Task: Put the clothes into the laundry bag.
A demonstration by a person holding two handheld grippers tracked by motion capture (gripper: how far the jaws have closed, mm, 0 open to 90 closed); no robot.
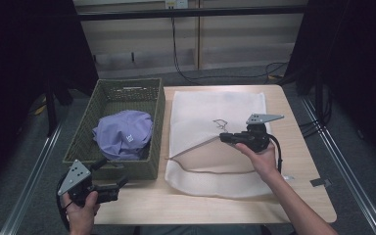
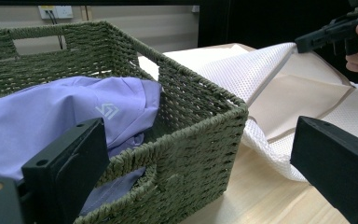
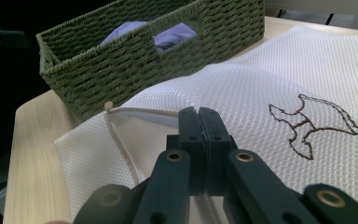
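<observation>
High view: a white mesh laundry bag (image 1: 215, 110) lay on the wooden surface (image 1: 303, 161), its upper layer lifted open by the right gripper (image 1: 225, 137).
Just left of the bag stood a green woven basket (image 1: 154, 100) holding a crumpled lilac garment (image 1: 125, 133). The right gripper's jaws were pressed together on the bag's top edge, near the brown embroidered outline (image 3: 314, 123). The left gripper (image 1: 122, 182) hovered at the basket's near corner, jaws spread wide and holding nothing.
</observation>
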